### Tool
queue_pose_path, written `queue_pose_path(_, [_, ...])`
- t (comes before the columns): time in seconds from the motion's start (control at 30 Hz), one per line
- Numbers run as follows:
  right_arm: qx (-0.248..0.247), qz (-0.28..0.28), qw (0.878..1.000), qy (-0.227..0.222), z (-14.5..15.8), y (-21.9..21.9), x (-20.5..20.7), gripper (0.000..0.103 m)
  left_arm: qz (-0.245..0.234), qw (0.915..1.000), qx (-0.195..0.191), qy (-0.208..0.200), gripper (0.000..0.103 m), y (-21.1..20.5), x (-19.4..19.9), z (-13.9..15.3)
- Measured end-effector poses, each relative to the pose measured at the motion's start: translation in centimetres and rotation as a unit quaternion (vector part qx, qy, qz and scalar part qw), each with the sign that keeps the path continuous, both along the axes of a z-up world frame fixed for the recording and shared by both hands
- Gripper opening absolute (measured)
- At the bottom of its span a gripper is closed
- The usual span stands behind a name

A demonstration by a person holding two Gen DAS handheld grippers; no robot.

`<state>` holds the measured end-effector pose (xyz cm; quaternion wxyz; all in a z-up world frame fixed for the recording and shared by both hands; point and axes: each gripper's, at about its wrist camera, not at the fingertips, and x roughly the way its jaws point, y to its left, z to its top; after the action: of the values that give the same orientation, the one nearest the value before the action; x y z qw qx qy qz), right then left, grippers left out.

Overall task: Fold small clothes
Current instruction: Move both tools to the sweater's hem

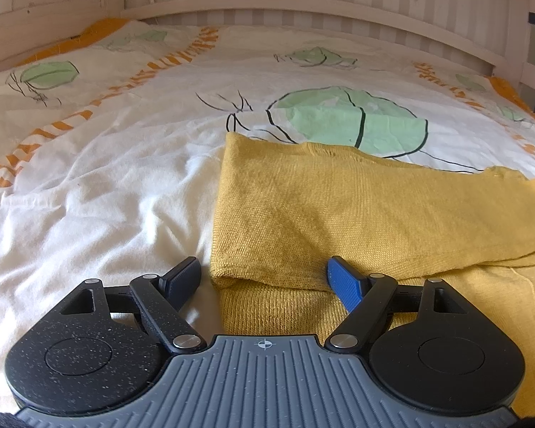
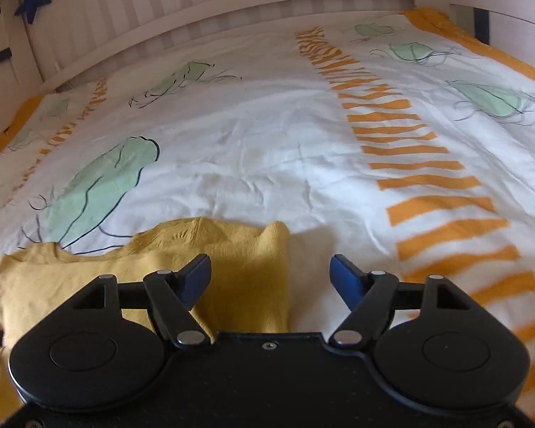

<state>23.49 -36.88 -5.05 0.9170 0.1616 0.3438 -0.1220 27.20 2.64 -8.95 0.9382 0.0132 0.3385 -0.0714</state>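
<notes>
A mustard-yellow knit garment [image 1: 356,214] lies on the bed, its left side folded over itself, the fold edge running down the middle of the left wrist view. My left gripper [image 1: 264,278] is open and empty, its jaws straddling the near corner of that fold. In the right wrist view the same garment [image 2: 246,271] lies at the lower left, its right edge between the jaws. My right gripper [image 2: 271,274] is open and empty, low over that edge.
The bed is covered by a white duvet [image 2: 267,149] with green shapes and orange stripes. A white slatted headboard [image 1: 303,3] runs along the far side. A blue star [image 2: 34,0] hangs at the far left.
</notes>
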Motion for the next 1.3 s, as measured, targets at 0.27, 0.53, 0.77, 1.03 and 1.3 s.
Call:
queue_pose_path(0.27, [0.044, 0.015, 0.999, 0.023, 2.2, 1.8, -7.0, 0.092, -0.035, 0.9964, 0.006, 0.077, 0.083, 0.5, -0.5, 1.3])
queue_pose_path(0.53, [0.087, 0.038, 0.994, 0.063, 2.1, 5.0, -13.4, 0.097, -0.066, 0.9906, -0.007, 0.12, 0.083, 3.7, -7.3, 2.2])
queue_pose_path(0.77, [0.127, 0.016, 0.984, 0.122, 0.6, 5.7, -18.2, 0.099, -0.103, 0.9849, 0.019, 0.138, 0.083, 5.7, -13.3, 2.7])
queue_pose_path(1.03, [0.157, 0.04, 0.978, 0.13, 0.9, 6.9, -22.4, 0.1, -0.102, 0.982, -0.005, 0.159, 0.083, 7.5, -17.1, 2.6])
queue_pose_path(1.3, [0.199, 0.066, 0.968, 0.14, 0.9, 7.9, -24.2, 0.102, -0.116, 0.9753, -0.028, 0.186, 0.083, 8.7, -19.3, 2.7])
